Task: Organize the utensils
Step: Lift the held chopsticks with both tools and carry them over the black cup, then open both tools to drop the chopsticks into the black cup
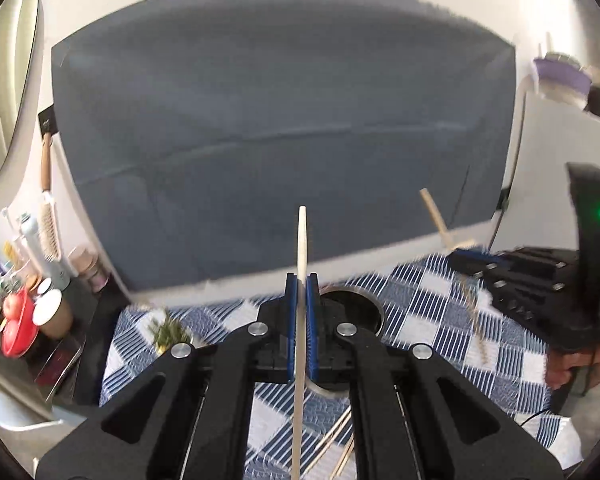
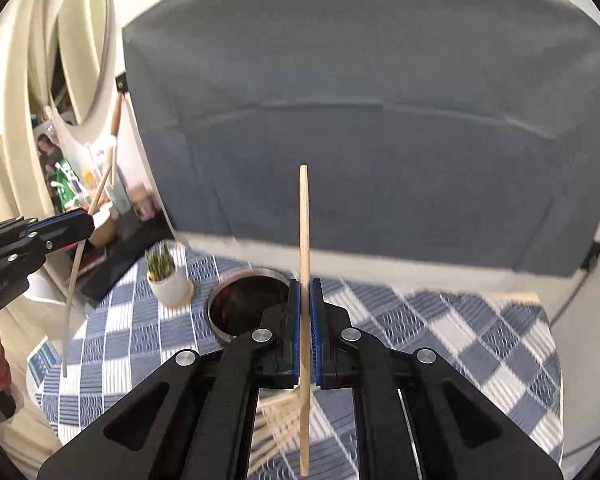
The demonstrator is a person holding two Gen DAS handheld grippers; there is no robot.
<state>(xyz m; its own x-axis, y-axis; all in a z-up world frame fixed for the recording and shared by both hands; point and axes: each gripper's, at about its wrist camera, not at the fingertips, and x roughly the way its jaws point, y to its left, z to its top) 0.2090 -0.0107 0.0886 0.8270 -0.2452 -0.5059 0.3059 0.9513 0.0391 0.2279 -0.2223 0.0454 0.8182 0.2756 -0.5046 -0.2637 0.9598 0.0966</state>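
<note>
My left gripper (image 1: 302,280) is shut on a pale wooden chopstick (image 1: 301,248) held upright above the checked cloth. It also shows at the left of the right wrist view (image 2: 88,224), with its chopstick (image 2: 74,276) slanting down. My right gripper (image 2: 305,286) is shut on a second wooden chopstick (image 2: 304,220), also upright. In the left wrist view it sits at the right (image 1: 460,254) with its chopstick (image 1: 434,212). A round metal holder (image 2: 220,320) stands on the cloth just beyond both grippers (image 1: 376,312). Several loose chopsticks (image 2: 276,416) lie under the grippers (image 1: 332,440).
The blue-and-white checked cloth (image 2: 440,332) covers a small table. A small plant in a white pot (image 2: 168,280) stands left of the holder. A large grey cushioned back (image 2: 380,120) rises behind. A cluttered shelf with bottles and a red bowl (image 1: 16,320) is at the left.
</note>
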